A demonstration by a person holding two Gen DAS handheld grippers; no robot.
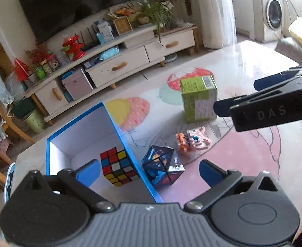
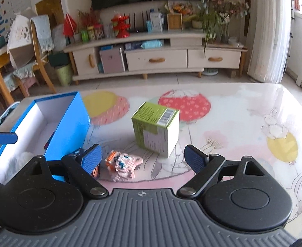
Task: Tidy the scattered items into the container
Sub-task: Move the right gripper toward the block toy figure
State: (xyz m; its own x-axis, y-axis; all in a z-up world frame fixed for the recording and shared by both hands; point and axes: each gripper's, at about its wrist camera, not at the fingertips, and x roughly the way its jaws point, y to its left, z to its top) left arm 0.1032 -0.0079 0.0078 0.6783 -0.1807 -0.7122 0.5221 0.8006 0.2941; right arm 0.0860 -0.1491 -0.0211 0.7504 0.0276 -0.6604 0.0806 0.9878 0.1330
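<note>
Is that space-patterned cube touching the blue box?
Cannot tell. In the left wrist view the space-patterned cube sits right beside the blue box wall, without a plain gap or contact.

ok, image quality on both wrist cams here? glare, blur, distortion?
Left wrist view: strong fisheye bending of the TV cabinet, blown-out daylight at the curtain, glare on the table, and the brick toy is slightly smeared. Right wrist view: window glare washes the table's far right, and the green box and brick toy look soft.

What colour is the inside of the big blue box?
White inside the blue box, clearest in the left wrist view.
</note>
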